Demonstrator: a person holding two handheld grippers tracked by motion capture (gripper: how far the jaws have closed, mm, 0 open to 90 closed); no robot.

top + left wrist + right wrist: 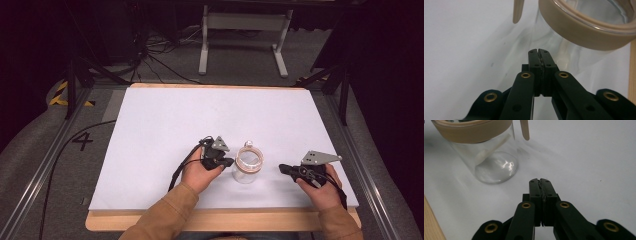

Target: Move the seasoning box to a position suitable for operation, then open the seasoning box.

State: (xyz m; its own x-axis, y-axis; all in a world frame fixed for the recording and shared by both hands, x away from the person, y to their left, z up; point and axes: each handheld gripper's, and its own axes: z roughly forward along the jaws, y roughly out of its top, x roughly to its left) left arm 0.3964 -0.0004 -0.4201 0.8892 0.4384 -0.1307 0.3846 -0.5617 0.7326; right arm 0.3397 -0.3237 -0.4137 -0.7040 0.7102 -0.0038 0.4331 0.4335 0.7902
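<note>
— What is logged at the near edge of the worktop (150, 130)?

— Item one: left tongs (229, 162), held in a hand (199, 175) with a tan sleeve, at near centre. The jaws are seen pressed together, with nothing between them, in the left gripper view (539, 51). The tips are set just beside the left wall of the jar.

— And on the right?

— Item two: right tongs (283, 168), held in the other hand (322, 189), near the right front corner. The jaws are likewise closed on nothing in the right gripper view (540, 180). They are pointed left toward the jar but kept apart from it.

— The jar itself?

— Item three: a clear glass jar (248, 164), upright, open, with a tan band round its rim (584, 32). It is placed between the two tongs, on the white sheet. A tan tab (524, 128) is seen hanging from the band.

— Farther back?

— The far worktop is recorded bare. Beyond it, a white frame (245, 35) and cables are noted on the grey floor.
</note>
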